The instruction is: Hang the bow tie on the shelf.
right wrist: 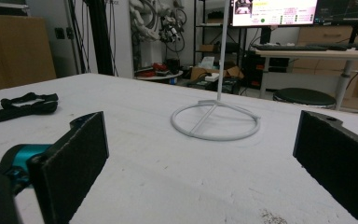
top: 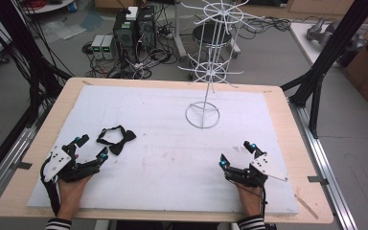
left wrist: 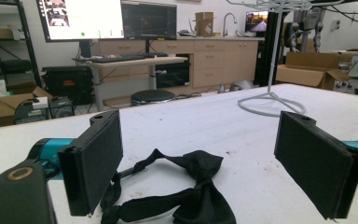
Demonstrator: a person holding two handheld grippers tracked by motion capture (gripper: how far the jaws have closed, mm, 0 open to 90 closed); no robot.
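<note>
My left tongs [top: 92,147] sit low on the counter [top: 28,189], well to the near left of the white wire rack [top: 210,62], jaws spread wide and holding nothing, my hand behind them with the wrist flat and pointing up and to the right. The black bow tie [top: 116,138] lies on the white mat just beyond my left tongs' tips, left of the rack's ring base; in the left gripper view it sprawls between and just ahead of the jaws, untouched. Over to my right tongs [top: 235,153]: near right of the rack, jaws also parted and empty, angled up and leftward toward the ring base, forearm coming straight in from the near edge.
</note>
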